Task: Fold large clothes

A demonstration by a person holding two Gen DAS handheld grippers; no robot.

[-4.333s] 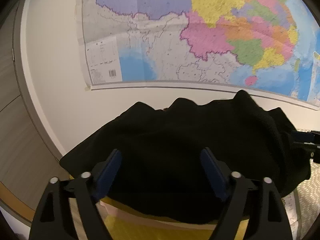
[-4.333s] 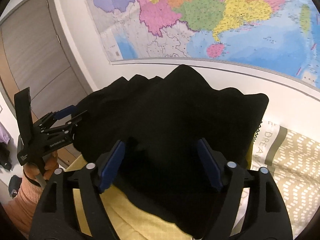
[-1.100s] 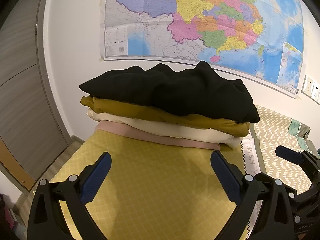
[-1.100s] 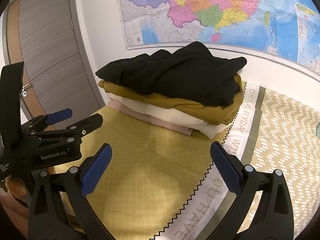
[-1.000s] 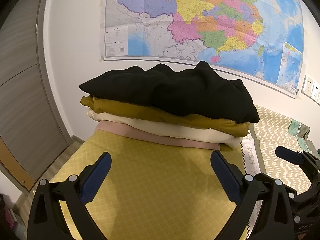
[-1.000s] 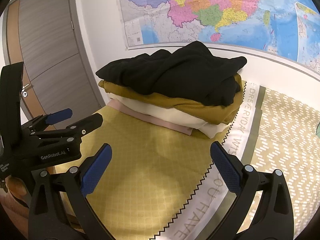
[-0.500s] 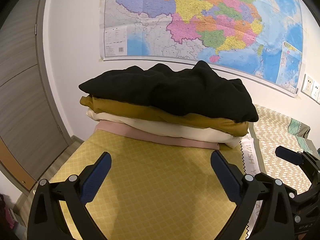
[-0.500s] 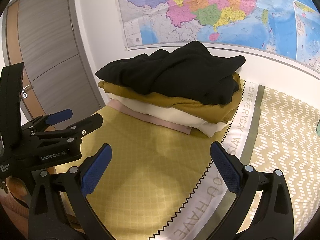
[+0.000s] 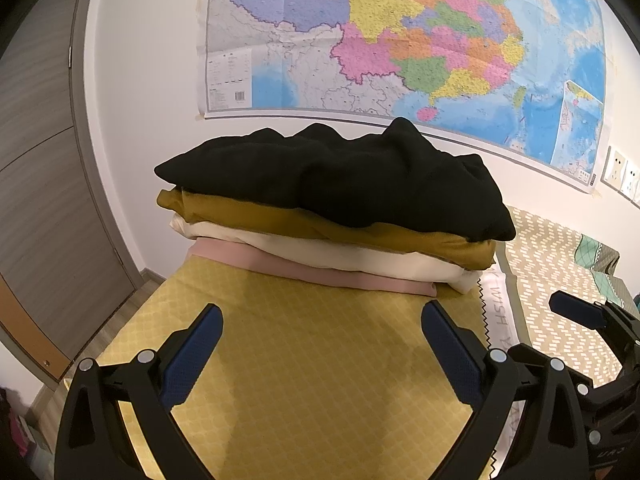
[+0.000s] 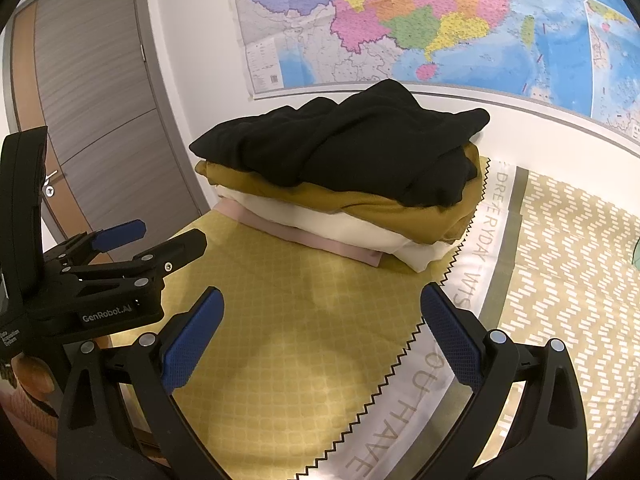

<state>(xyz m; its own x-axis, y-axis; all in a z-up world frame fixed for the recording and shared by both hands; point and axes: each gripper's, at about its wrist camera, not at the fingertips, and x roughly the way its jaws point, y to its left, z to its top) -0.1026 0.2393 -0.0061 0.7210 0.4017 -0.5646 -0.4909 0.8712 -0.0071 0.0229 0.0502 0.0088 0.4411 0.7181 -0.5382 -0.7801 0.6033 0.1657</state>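
Note:
A folded black garment (image 9: 340, 180) lies on top of a stack against the wall, over a mustard piece (image 9: 280, 220), a white piece (image 9: 320, 252) and a pink piece (image 9: 320, 274). The stack also shows in the right wrist view (image 10: 340, 144). My left gripper (image 9: 320, 340) is open and empty, held back from the stack over the yellow bedspread (image 9: 320, 380). My right gripper (image 10: 320, 328) is open and empty, also short of the stack. The left gripper shows at the left of the right wrist view (image 10: 148, 240), the right gripper at the right edge of the left wrist view (image 9: 584, 316).
A large wall map (image 9: 400, 40) hangs behind the stack. A grey door (image 10: 88, 100) stands at the left. A beige patterned bedspread (image 10: 568, 260) with a lettered white band (image 10: 476, 248) covers the right part of the bed. Wall sockets (image 9: 624, 172) sit at far right.
About four seconds ago both grippers were right at the black garment; they have since drawn back from the stack. Over the last second nothing has visibly moved.

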